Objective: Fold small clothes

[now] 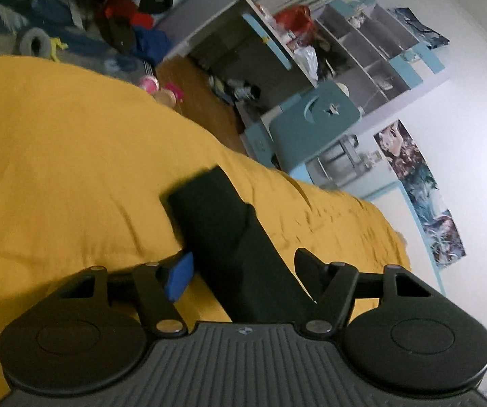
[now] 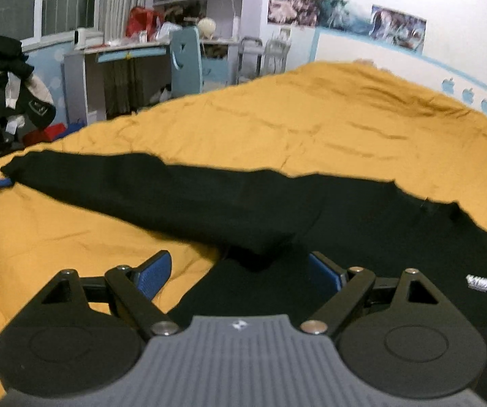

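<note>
Black long-sleeved cloth garment [image 2: 362, 224] lies spread on the mustard-yellow quilted bed [image 2: 311, 129], sleeve stretched out. My left gripper [image 1: 243, 271] straddles the sleeve, jaws wide, not pinching. My right gripper [image 2: 246, 271] hovers, jaws wide, empty. Likely next: pinch sleeve, fold inward.

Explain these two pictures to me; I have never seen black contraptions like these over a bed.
No robot here: a person carries a hand-held two-finger tool in each hand, each with a camera looking along its fingers. One picture looks out from the left tool, the other from the right tool; the black shapes at the bottom are the tools themselves. A black garment lies on a bed's yellow cover, one long sleeve stretched out. The sleeve runs between the left tool's fingers, which stand wide and do not pinch it. The right tool is open over the garment. Nothing is held.
</note>
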The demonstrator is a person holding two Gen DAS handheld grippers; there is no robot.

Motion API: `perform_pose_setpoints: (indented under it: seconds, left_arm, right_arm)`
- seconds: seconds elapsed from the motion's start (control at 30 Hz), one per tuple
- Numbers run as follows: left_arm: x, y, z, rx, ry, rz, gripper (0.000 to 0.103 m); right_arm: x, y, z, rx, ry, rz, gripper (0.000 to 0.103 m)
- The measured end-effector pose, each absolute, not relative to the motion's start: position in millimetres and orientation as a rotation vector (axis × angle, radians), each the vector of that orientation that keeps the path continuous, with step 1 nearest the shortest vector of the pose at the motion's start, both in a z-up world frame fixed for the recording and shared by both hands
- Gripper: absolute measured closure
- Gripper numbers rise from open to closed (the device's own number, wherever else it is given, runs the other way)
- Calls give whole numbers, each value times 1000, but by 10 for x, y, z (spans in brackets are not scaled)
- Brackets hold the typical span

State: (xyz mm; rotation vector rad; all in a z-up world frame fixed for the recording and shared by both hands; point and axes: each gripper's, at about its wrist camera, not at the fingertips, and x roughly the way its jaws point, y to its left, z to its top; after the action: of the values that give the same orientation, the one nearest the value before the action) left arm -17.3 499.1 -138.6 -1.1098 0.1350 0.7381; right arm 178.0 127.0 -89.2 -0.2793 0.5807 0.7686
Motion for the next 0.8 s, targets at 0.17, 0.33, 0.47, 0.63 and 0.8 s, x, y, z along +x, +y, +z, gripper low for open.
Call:
perform_pose_setpoints:
  seconds: [0.17, 0.33, 0.47, 0.63, 0.8]
  left_arm:
    - [-45, 5080, -1394, -1067, 129, 771, 37]
    - [-57, 5109, -1374, -1071, 90, 793, 94]
    - [-16, 5086, -1195, -1069, 55, 744, 95]
    - [314, 4703, -592, -954, 31, 606, 95]
    - [1025, 3872, 55, -813, 29, 329, 95]
  right_arm:
    - [1767, 1342, -1046, -305, 612, 771, 20]
    - [1798, 1271, -1086, -300, 636, 753, 20]
    - [1830, 1098, -1067, -293, 646, 717, 20]
    - [1873, 709, -996, -254, 637, 656, 20]
    - [1971, 110, -953, -126, 675, 591, 20]
